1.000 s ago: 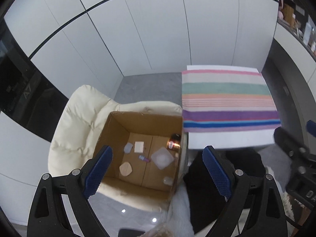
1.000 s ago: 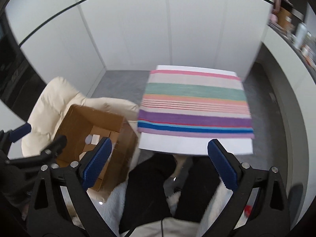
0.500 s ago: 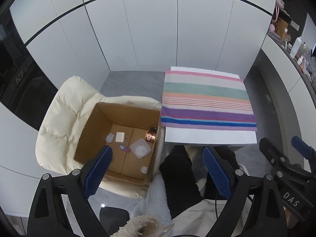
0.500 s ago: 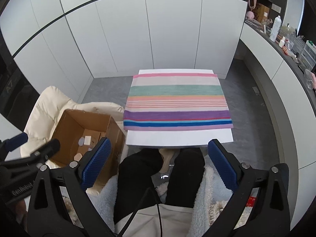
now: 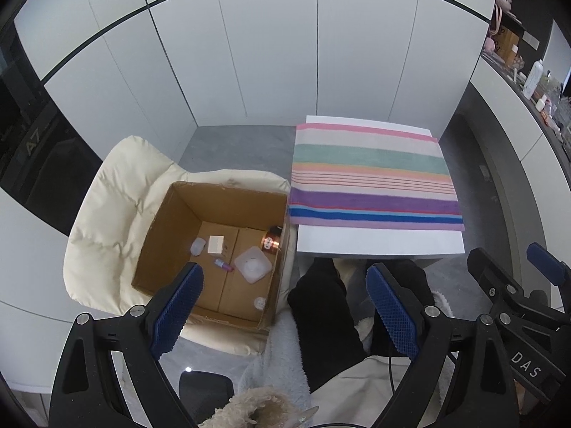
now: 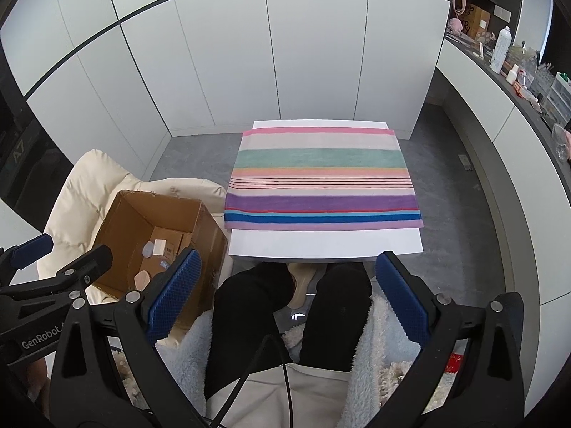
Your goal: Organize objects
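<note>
Both left tongs [image 5: 282, 297] and right tongs [image 6: 287, 294] gape wide, empty; cardboard box [image 5: 171, 235] holds small, probably light items; clear square tub [image 5: 252, 264] likely slippery, grip its sides.

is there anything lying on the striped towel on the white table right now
No: the striped towel on the white table shows only its coloured bands, and the small items all lie in the brown cardboard box beside it.

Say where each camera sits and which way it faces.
Left wrist: on the open left gripper, facing down over the cardboard box on a cream chair; black-trousered legs show.
Right wrist: on the open right gripper, facing the striped towel on the white table; legs show.
Shared: box, towel, table, legs.
</note>
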A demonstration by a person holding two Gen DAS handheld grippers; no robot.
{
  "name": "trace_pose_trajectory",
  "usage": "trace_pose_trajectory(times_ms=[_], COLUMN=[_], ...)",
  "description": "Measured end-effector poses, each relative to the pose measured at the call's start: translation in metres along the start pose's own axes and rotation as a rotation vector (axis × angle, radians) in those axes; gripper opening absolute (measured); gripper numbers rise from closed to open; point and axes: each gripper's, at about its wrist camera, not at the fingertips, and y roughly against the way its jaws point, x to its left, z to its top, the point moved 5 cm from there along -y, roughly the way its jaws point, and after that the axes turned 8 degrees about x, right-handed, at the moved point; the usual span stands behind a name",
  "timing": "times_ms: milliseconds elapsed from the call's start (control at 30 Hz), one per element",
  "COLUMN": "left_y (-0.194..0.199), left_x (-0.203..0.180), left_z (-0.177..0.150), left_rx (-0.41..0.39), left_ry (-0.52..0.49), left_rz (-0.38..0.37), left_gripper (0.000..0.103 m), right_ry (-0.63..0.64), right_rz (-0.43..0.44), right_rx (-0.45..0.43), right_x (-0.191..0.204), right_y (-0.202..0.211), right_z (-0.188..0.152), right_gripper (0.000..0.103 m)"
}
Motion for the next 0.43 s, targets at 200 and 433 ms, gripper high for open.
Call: trace_pose_trajectory(times_ms=[200, 433], left_y=[-0.0002, -0.0021], left_x=[0.0014, 0.0012], left_z=[0.0000, -0.0005], left_rx=[0.003, 0.008], left_ry=[0.001, 0.000], left_rz=[-0.003, -0.015], left_gripper=[0.094, 0.094], right_ry=[0.004, 0.002], right_rz=[-0.002, -0.001], right_rx=[0.003, 0.012], right_x=[0.0013, 0.0009], right_y=[-0.0024, -0.0053], right_z=[0.0002, 0.0007], right_gripper=[0.100, 0.100])
